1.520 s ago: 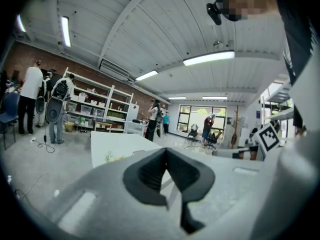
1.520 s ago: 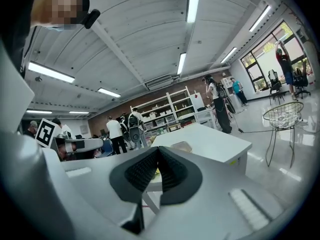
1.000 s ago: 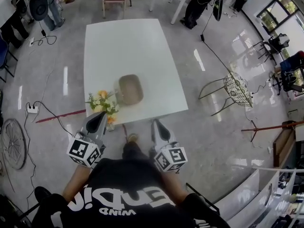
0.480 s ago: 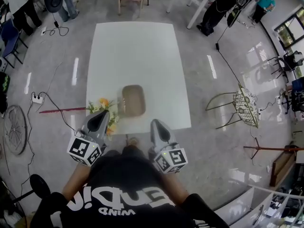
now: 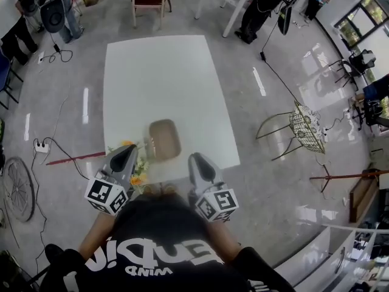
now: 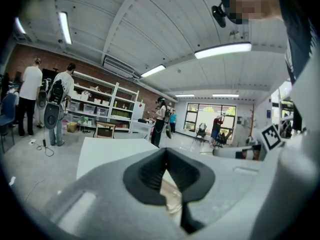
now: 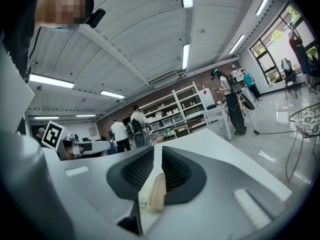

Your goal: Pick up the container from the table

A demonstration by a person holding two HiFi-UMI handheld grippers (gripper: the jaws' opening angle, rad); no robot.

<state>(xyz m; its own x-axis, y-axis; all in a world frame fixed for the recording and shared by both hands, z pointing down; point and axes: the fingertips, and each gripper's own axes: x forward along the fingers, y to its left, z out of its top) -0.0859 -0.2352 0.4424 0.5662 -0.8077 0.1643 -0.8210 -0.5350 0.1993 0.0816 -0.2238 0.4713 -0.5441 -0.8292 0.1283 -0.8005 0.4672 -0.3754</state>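
The right tongs (image 5: 194, 158) have just been parting to a narrow, empty slit, the left tongs (image 5: 129, 151) are pressed together (also empty), and both have neared the tabletop's (image 5: 158, 72) 6 o'clock edge, where the container (image 5: 165, 140) lies untouched, so the grasp looks imminent.

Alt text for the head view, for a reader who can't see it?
Seen from above, a person in a black shirt holds the left gripper and right gripper at the near edge of a white table, short of a tan container. The right jaws have just been opening, with nothing between them. Flowers sit by the left gripper.
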